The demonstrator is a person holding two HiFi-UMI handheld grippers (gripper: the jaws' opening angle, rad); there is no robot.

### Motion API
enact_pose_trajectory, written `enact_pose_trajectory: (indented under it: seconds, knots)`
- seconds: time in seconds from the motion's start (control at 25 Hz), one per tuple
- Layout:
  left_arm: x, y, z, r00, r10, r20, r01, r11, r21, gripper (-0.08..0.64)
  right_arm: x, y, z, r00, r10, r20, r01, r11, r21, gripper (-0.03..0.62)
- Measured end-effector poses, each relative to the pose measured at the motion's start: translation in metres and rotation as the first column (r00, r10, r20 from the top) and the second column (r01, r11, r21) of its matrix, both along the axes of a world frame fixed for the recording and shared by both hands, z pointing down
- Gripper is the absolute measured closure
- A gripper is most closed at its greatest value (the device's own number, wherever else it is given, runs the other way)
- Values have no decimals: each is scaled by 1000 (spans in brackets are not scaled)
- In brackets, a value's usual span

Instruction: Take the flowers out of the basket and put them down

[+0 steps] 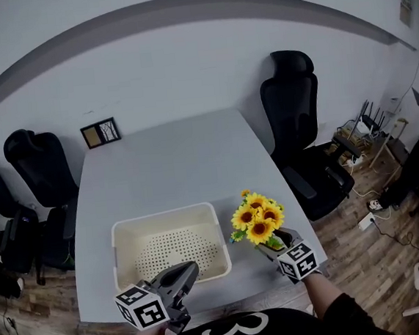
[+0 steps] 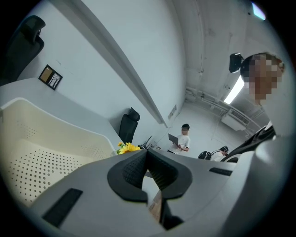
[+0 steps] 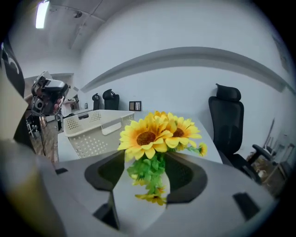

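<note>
This is an office. A big grey table (image 1: 172,166) stands near a white wall. A black high-backed swivel chair (image 1: 299,128) is on the right, more black chairs (image 1: 39,172) on the left. Far off, a standing person (image 2: 185,141) holds an open laptop (image 2: 173,138).

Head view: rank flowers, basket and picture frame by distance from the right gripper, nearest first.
1. Flowers: between the jaws of the right gripper, front right.
2. Basket: just to its left, near the front edge.
3. Picture frame: far back-left corner of the table, by the wall.
</note>
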State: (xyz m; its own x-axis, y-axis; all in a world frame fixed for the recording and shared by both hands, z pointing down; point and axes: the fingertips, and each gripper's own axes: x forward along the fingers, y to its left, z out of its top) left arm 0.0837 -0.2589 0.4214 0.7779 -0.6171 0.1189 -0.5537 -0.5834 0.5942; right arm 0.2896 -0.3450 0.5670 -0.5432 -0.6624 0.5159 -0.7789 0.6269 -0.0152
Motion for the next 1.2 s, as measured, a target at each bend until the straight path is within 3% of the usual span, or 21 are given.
enact_pose_trajectory:
  seconds: [0.16, 0.32, 0.6, 0.76, 0.92, 1.2]
  knots:
    - [-13, 23, -7, 1000, 25, 2, -25, 1000, 8, 549, 9, 20, -22, 995, 104, -4, -103, 993, 51, 327]
    - [-27, 47, -20, 999, 54, 7, -54, 998, 34, 549, -8, 51, -67, 986, 141, 88, -151, 980, 132, 331]
    - [-39, 100, -34, 992, 112, 52, -116, 990, 84, 549, -72, 133, -146, 959, 10, 284, -68, 978, 198, 426]
    - [-44, 130, -39, 988, 141, 59, -147, 984, 104, 549, -106, 186, -175, 952, -88, 294, 14, 969, 246, 550]
    - [-46, 154, -41, 984, 161, 73, -169, 978, 120, 549, -136, 229, -198, 947, -181, 265, 102, 953, 284, 572]
    - [-39, 188, -49, 972, 189, 142, -213, 960, 181, 549, -164, 284, -216, 909, -263, 324, 183, 949, 256, 574]
